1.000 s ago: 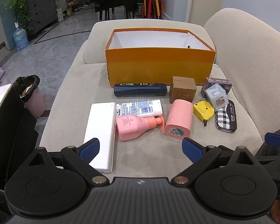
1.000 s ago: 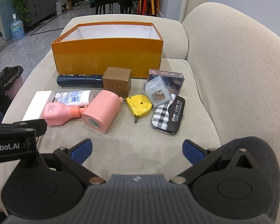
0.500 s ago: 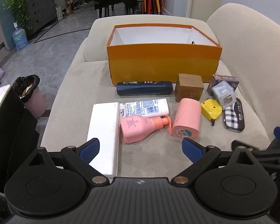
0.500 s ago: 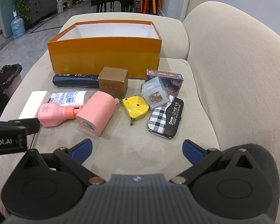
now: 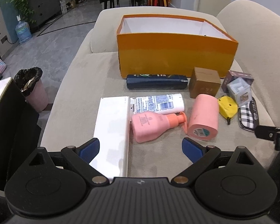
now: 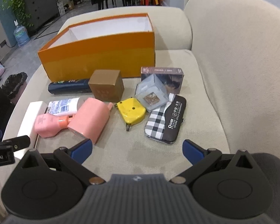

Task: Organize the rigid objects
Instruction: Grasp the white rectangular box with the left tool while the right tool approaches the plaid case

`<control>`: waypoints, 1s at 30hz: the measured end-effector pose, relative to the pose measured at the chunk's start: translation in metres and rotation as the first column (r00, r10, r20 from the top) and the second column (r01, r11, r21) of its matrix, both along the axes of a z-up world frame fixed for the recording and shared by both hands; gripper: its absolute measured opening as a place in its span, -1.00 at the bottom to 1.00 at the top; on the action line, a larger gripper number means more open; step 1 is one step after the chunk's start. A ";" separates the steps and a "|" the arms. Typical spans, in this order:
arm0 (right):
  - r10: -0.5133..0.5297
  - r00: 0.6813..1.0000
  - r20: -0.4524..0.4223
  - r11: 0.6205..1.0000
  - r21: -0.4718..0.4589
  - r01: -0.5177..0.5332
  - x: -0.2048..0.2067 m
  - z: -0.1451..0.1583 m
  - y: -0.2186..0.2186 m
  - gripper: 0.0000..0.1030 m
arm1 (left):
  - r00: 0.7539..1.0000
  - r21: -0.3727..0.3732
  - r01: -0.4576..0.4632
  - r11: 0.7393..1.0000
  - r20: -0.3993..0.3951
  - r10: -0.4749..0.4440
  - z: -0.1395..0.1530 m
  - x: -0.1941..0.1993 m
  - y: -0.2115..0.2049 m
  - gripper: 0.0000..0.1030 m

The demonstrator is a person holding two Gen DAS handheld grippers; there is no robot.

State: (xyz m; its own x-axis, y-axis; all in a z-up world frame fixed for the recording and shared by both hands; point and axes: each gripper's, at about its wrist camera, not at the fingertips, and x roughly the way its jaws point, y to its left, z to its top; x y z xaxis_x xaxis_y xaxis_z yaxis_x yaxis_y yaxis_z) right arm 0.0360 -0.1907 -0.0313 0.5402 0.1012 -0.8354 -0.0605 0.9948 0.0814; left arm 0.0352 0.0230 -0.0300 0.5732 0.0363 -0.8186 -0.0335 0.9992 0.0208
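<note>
Approach step. My left claw (image 5: 141,147) and right claw (image 6: 137,149) both spread, empty. Orange box (image 5: 175,55) unfilled. Next: pick nearest item, judged pink bottle (image 5: 149,124).

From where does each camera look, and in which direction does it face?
Left wrist: sits on the left claw, faces forward over the white box toward the orange box; its open fingers show.
Right wrist: sits on the right claw, faces the checked case; its open fingers show.
Both share the orange box and yellow tape measure.
</note>
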 end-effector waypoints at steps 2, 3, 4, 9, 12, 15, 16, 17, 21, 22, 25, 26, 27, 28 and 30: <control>0.004 1.000 -0.007 1.000 -0.006 -0.004 0.006 -0.004 -0.003 0.96 | 1.000 0.008 0.000 1.000 -0.004 0.000 -0.004 0.005 0.002 1.00; 0.004 1.000 -0.010 1.000 -0.012 -0.005 0.011 -0.005 -0.004 0.96 | 1.000 0.012 -0.002 1.000 -0.011 0.002 -0.006 0.008 0.003 1.00; 0.003 1.000 -0.012 1.000 -0.015 -0.003 0.014 -0.006 -0.005 0.96 | 1.000 0.014 -0.004 1.000 -0.015 0.004 -0.008 0.010 0.005 1.00; 0.002 1.000 -0.017 1.000 0.003 -0.002 0.029 -0.010 -0.012 0.95 | 1.000 0.012 -0.016 1.000 -0.026 0.016 -0.016 0.015 0.014 1.00; 0.001 1.000 -0.026 1.000 -0.017 -0.001 0.036 -0.015 -0.011 0.95 | 0.999 0.003 -0.015 1.000 -0.031 0.015 -0.022 0.018 0.019 1.00; 0.007 1.000 -0.025 1.000 -0.021 -0.007 0.038 -0.018 -0.008 0.95 | 1.000 -0.037 0.015 0.999 -0.017 -0.015 -0.026 0.019 0.023 1.00; 0.012 1.000 -0.020 1.000 -0.022 -0.012 0.039 -0.018 -0.006 0.95 | 1.000 -0.038 0.025 0.999 -0.013 -0.025 -0.027 0.020 0.023 1.00; 0.017 1.000 -0.018 1.000 -0.023 -0.017 0.040 -0.019 -0.004 0.95 | 0.999 -0.034 0.035 0.999 -0.011 -0.035 -0.027 0.020 0.023 1.00; 0.042 0.999 -0.029 0.999 -0.022 -0.042 0.042 -0.025 0.008 0.95 | 0.999 0.022 0.033 0.999 -0.023 -0.033 -0.033 0.023 0.023 1.00; 0.047 0.998 -0.032 0.999 -0.020 -0.047 0.042 -0.027 0.010 0.95 | 0.999 0.022 0.027 0.999 -0.028 -0.026 -0.035 0.023 0.025 1.00; 0.058 0.997 -0.044 0.998 -0.017 -0.058 0.044 -0.031 0.018 0.95 | 0.999 0.017 0.006 1.000 -0.038 -0.005 -0.042 0.026 0.033 1.00; 0.063 0.997 -0.049 0.998 -0.015 -0.064 0.044 -0.033 0.021 0.95 | 0.999 0.017 -0.001 1.000 -0.040 0.001 -0.043 0.027 0.035 1.00; 0.069 0.996 -0.054 0.997 -0.014 -0.070 0.045 -0.035 0.023 0.95 | 0.999 0.019 -0.005 1.000 -0.042 0.006 -0.045 0.028 0.037 1.00; 0.075 0.996 -0.058 0.997 -0.013 -0.075 0.046 -0.036 0.026 0.95 | 0.999 0.023 -0.010 1.000 -0.044 0.011 -0.047 0.030 0.038 1.00; 0.089 0.994 -0.063 0.996 0.002 -0.089 0.047 -0.037 0.031 0.95 | 0.998 0.020 -0.017 1.000 -0.054 0.018 -0.052 0.032 0.041 1.00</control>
State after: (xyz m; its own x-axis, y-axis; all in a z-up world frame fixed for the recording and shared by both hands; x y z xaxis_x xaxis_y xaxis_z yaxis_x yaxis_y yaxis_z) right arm 0.0835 -0.1594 -0.0688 0.4755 0.1456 -0.8676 -0.1432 0.9859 0.0870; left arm 0.0672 0.0641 -0.0817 0.5272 0.0620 -0.8475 -0.0489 0.9979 0.0426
